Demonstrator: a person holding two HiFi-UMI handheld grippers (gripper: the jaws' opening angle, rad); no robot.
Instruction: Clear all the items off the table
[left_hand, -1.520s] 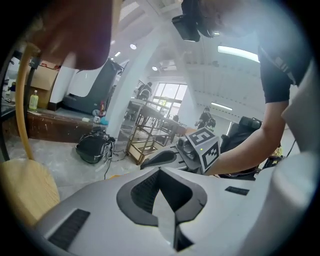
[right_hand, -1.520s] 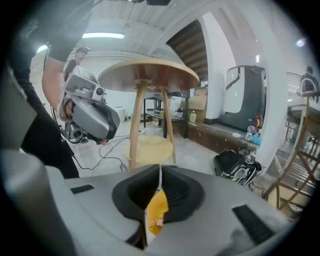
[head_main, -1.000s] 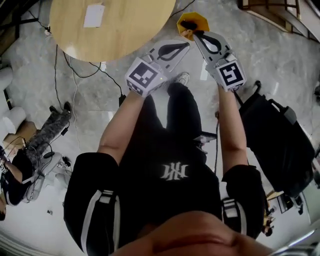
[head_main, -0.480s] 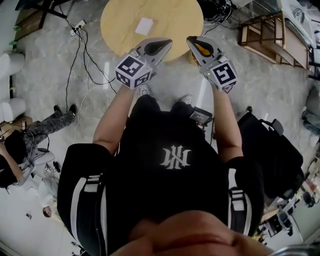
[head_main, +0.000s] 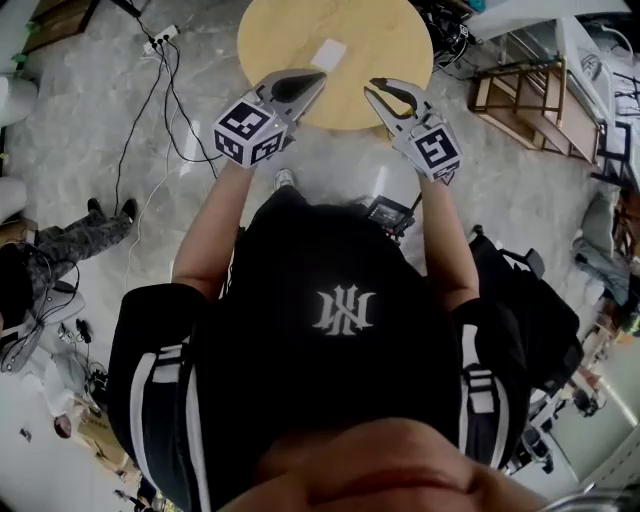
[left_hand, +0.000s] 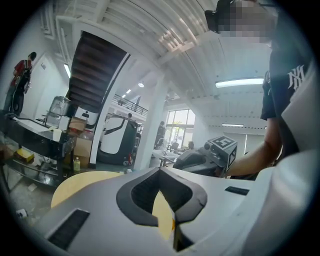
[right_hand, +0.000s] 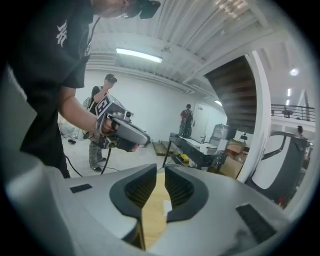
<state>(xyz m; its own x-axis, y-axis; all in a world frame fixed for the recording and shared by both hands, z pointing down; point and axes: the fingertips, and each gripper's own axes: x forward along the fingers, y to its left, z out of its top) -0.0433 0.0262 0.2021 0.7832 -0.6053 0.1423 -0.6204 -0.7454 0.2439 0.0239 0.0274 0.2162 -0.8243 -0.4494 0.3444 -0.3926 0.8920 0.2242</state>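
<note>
paper is all that shows on the round wooden table (head_main: 400, 40): a small white sheet (head_main: 328, 52) lying flat near the table's middle, at the top centre of the head view; left gripper (head_main: 316, 79) hovers over the near rim with its jaws pressed together and nothing in them; right gripper (head_main: 372, 89), beside it, has just been opening; its jaws stand a narrow slit apart and empty, with the table and sheet visible through the gap in its own view; the sheet looks light, thin and limp, likely to slide or buckle under a push; best taken at a free edge or corner, perhaps after dragging it to the rim, since flat paper gives the pads little to bite.
</note>
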